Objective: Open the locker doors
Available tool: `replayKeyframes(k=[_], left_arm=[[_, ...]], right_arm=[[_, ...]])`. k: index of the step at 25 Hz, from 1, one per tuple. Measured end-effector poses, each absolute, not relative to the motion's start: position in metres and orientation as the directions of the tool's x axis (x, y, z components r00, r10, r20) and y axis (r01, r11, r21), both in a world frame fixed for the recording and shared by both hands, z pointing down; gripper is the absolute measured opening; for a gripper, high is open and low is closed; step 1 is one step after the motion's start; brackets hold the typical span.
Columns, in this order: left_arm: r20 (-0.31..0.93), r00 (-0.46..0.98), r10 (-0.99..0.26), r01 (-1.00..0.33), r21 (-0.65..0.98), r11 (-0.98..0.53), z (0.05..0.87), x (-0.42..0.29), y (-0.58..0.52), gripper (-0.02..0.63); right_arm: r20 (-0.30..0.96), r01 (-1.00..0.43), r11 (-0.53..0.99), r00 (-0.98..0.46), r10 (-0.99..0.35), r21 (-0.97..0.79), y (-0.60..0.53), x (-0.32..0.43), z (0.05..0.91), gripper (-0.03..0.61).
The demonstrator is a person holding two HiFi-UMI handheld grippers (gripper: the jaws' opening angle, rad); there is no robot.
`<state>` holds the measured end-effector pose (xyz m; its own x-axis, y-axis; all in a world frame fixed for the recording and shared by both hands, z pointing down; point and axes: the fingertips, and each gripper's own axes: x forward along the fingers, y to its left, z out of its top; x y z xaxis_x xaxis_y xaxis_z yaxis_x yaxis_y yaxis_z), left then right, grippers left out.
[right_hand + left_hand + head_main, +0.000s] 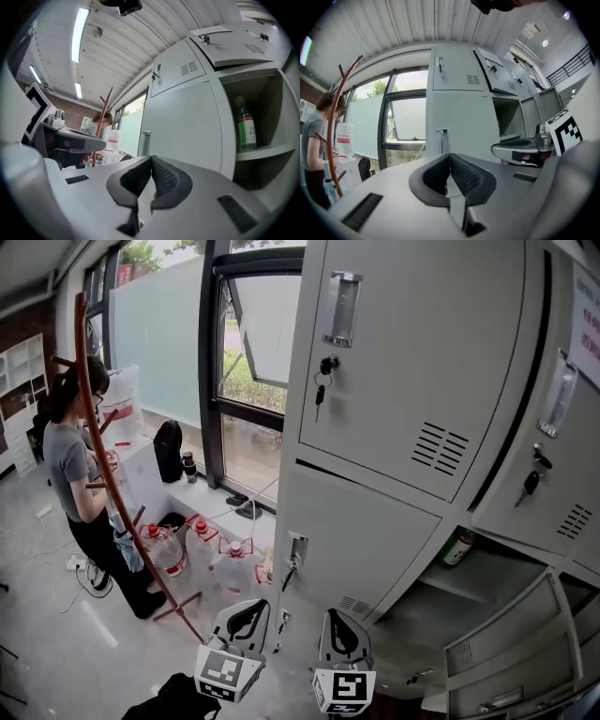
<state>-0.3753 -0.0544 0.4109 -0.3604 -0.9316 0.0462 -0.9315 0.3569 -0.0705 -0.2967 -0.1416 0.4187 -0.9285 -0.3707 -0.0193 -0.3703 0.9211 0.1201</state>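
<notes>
Your left gripper [450, 158] had its jaws pressed together on nothing, and your right gripper [152, 161] was closed and empty as well. Their ribbed black pads [466, 176] met in a narrow V. Both pointed at the grey sheet-metal lockers [412, 296] without touching them. Each gripper view faced the closed door [361, 545] of the middle row, with its upright metal handle [442, 139] just above the jaw tips.

Only your head view showed the keys [322, 381] hanging from the lock of the top door [403, 352], the vent slots [441, 444] punched into it, and the lower door [506, 643] swung out at the right. Only the right gripper view looked well into the open compartment [269, 98] beside the closed door. There a clear bottle [246, 129] with a green and white label stood upright on the shelf. From your head the bottle showed merely as a sliver behind a door edge. The left gripper view alone caught the right gripper's marker cube [564, 131], black squares on white.

In the head view both grippers were cut off by the bottom edge. The print on the paper sheet [586, 324] stuck to the upper right door was too blurred to read.

Off to the left a person [75, 474] stood by the window [253, 381], next to a curved red-brown wooden coat stand [98, 446]. Plastic water jugs [169, 549] with red caps sat on the floor.
</notes>
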Motion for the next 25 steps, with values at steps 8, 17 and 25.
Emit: replayKeyframes(k=[8,17,25], left_arm=[[0.064,-0.419,-0.906,-0.908,-0.053,0.416,0.423,-0.429,-0.049,0.023],[0.094,-0.445,-0.891,-0.896,-0.036,0.443,0.441,-0.47,-0.053,0.025],[0.119,-0.459,-0.88,-0.887,-0.017,0.461,0.457,-0.492,-0.049,0.025]], right_arm=[[-0.012,-0.314,0.942,-0.949,-0.315,0.118,-0.142,-0.356,0.424,0.017],[-0.025,-0.267,0.959,-0.964,-0.266,0.097,-0.149,-0.408,0.427,0.063],[-0.024,-0.232,0.965,-0.973,-0.231,0.12,-0.147,-0.445,0.429,0.164]])
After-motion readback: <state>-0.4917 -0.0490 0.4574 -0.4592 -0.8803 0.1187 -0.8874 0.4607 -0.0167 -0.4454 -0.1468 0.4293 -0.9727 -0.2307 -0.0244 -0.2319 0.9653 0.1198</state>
